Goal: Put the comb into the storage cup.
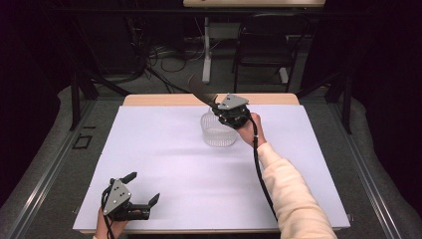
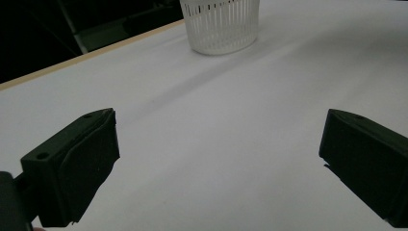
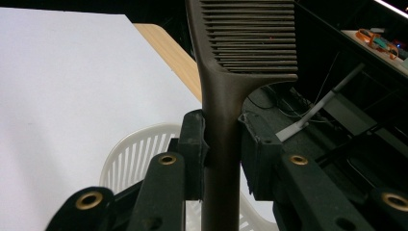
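A dark brown comb (image 3: 226, 72) is clamped by its handle between the jaws of my right gripper (image 3: 223, 144), its teeth pointing away. In the high view that right gripper (image 1: 230, 113) hangs just over a white slotted basket (image 1: 218, 133) at the far middle of the table, and the comb (image 1: 200, 91) sticks out up and to the left over the far edge. My left gripper (image 1: 144, 188) rests near the front left of the white sheet, jaws wide apart with nothing between them. The left gripper view looks across the sheet at the basket (image 2: 221, 24).
A white sheet (image 1: 174, 164) covers most of the wooden table (image 1: 164, 99). Beyond the far edge stand a dark chair (image 1: 263, 45), a desk leg and cables on the floor. Grey floor runs along both sides.
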The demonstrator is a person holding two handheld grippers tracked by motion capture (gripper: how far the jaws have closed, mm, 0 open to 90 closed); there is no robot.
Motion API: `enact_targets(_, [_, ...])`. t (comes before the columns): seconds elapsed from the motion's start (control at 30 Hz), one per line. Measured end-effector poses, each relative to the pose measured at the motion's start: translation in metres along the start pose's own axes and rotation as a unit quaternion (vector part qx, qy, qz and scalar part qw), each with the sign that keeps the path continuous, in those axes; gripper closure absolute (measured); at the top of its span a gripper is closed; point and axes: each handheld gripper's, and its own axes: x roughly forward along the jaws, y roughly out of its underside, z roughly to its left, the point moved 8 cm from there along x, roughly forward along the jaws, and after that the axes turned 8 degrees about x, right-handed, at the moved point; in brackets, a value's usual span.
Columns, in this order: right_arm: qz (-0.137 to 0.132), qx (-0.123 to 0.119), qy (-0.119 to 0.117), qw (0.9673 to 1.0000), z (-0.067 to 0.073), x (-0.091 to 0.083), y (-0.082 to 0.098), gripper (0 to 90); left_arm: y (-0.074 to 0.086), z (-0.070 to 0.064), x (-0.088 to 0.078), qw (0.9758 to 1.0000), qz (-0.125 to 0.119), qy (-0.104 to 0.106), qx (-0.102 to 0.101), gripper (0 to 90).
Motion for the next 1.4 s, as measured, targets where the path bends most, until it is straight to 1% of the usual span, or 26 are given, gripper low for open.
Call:
enact_targets(0.27, [0.001, -0.002, -0.008, 1.0000, 0.002, 0.002, 0.003, 72.8, 0.000, 0.000, 0.000, 1.0000, 0.000, 0.000, 0.000, 0.2])
enact_targets(0.5, [0.012, -0.005, -0.018, 0.9998, 0.005, 0.005, 0.008, 72.7, 0.000, 0.000, 0.000, 1.0000, 0.000, 0.000, 0.000, 0.2])
enact_targets(0.93, [0.021, -0.002, -0.023, 0.9995, 0.004, 0.007, 0.015, 72.6, 0.000, 0.000, 0.000, 1.0000, -0.001, -0.001, -0.001, 0.2])
enact_targets(1.4, [0.030, -0.005, -0.030, 0.9991, 0.007, 0.010, 0.020, 72.6, 0.000, 0.000, 0.000, 1.0000, -0.001, -0.001, 0.000, 0.2])
